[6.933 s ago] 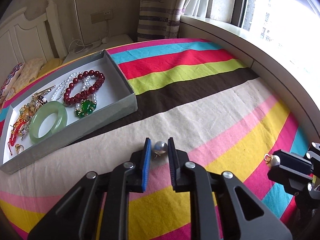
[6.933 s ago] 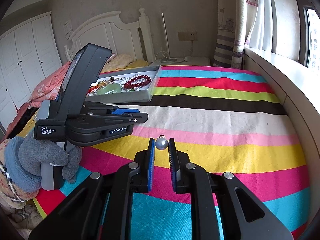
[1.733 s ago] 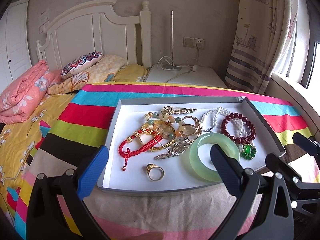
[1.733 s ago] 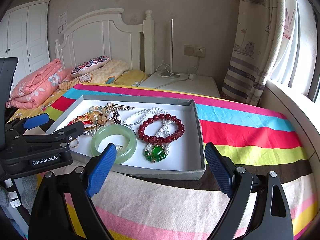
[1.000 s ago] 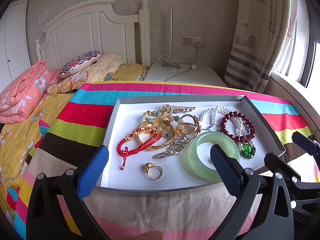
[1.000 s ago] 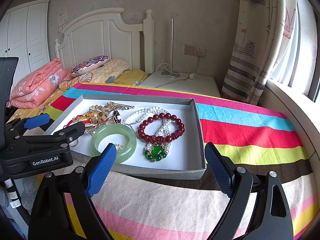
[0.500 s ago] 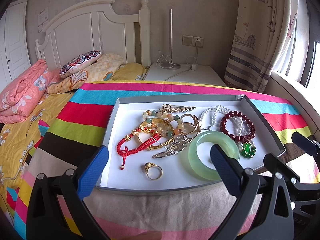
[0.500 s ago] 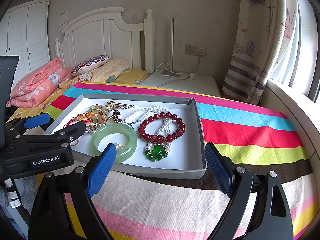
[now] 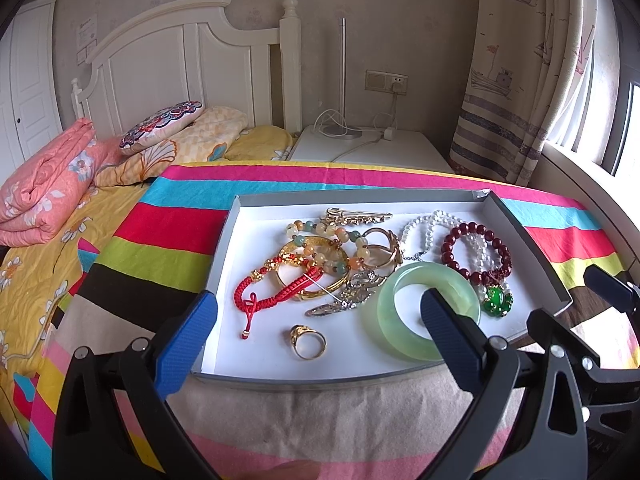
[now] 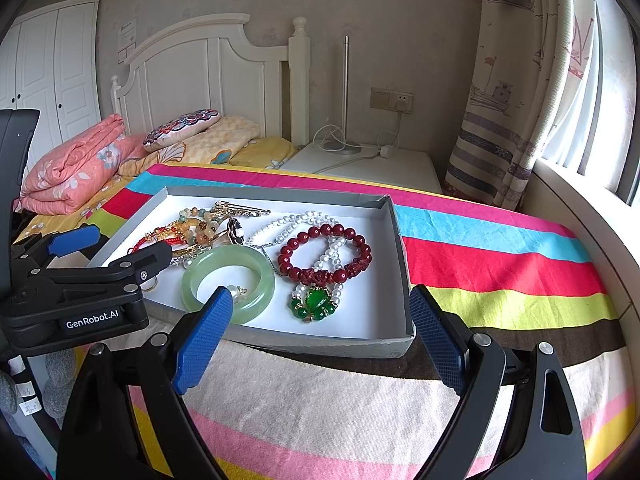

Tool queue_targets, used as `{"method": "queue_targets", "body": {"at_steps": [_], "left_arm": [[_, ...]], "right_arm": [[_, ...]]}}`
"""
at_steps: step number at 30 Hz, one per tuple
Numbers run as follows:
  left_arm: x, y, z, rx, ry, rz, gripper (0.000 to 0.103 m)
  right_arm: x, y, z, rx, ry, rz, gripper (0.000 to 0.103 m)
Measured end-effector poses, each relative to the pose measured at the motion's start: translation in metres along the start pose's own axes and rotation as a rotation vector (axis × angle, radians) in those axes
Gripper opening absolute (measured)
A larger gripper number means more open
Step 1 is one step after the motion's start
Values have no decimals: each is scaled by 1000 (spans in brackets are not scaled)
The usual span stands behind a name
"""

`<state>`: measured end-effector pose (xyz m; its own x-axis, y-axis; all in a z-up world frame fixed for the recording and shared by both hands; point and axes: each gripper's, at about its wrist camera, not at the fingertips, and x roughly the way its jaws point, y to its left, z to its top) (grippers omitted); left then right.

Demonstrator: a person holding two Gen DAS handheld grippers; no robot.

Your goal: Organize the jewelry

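Both the left gripper and the right gripper are held wide and empty at the near edge of the grey jewelry box. Inside it, a jade bangle, a red bead bracelet and a gold ring are seen on the striped bedspread.

Materials & finishes, tray on bed

Matt grey card tray w/ white paper lining; glossy smooth jade-look bangle; polished dark-red beads; shiny gold-metal ring; woven striped cloth; ribbed blue pads on matt black plastic.
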<state>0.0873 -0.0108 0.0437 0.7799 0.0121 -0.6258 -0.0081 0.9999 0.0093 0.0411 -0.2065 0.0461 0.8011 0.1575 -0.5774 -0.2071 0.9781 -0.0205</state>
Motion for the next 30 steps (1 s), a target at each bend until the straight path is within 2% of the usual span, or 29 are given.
{"method": "queue_targets", "body": {"at_steps": [16,21,23,26,28,30], "left_arm": [[-3,-2,1,23,-8,9,101],[-10,3,1,-21,-37,3,101],[-11,4,3,-13,4,-21,101],[-15,11,0,-26,113,-64,101],[-21,18,-12,-47,174,-91,101],[-25,21,-28,-37,211,-83,101]], "right_arm": [[0,0,1,-1,1,0,86],[2,3,-1,0,7,24,86],[0,3,0,2,15,23,86],[-12,3,-2,-7,47,25,86],[-22,7,-9,-33,66,12,86],[-27,10,-23,-46,107,20,86]]}}
